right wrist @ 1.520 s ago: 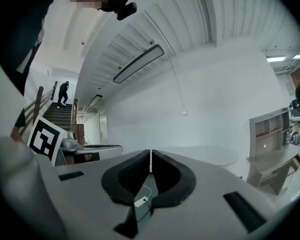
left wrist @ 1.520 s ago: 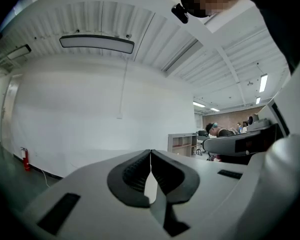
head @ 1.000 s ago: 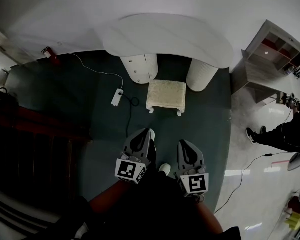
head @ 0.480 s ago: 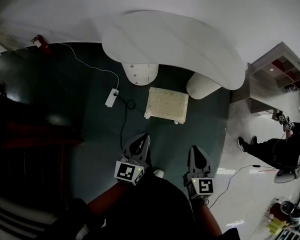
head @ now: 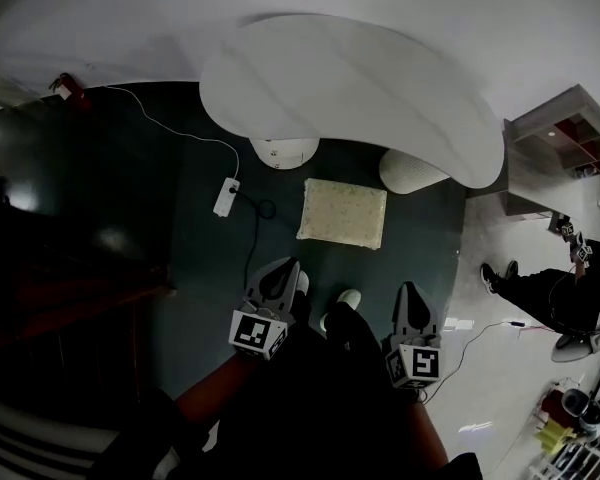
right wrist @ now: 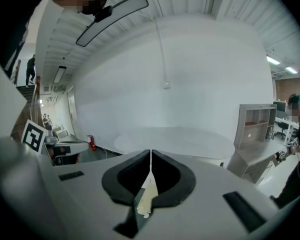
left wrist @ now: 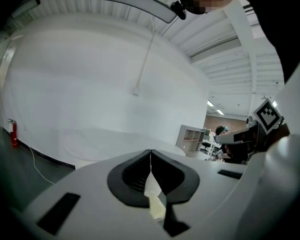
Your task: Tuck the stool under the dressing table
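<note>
The cream cushioned stool (head: 343, 213) stands on the dark carpet in front of the white oval dressing table (head: 350, 93), just outside its two round pedestals. My left gripper (head: 283, 268) hovers below the stool's left corner, shut and empty. Lower right of the stool is my right gripper (head: 409, 290), also shut and empty. Neither touches the stool. In the left gripper view the jaws (left wrist: 150, 156) meet in a line, with the stool (left wrist: 155, 199) glimpsed beneath and the table top (left wrist: 105, 140) beyond. The right gripper view shows the same: shut jaws (right wrist: 150, 156), stool (right wrist: 146, 196), table top (right wrist: 175, 135).
A white power strip (head: 225, 196) with its cable lies on the carpet left of the stool. A red fire extinguisher (head: 68, 85) stands by the far wall. A grey shelf unit (head: 565, 138) and a seated person (head: 550, 293) are at the right. Dark furniture fills the left side.
Both grippers have advanced toward the stool and table, which now lie closer in the head view. The right gripper has shifted rightward. The stool has stayed where it was.
</note>
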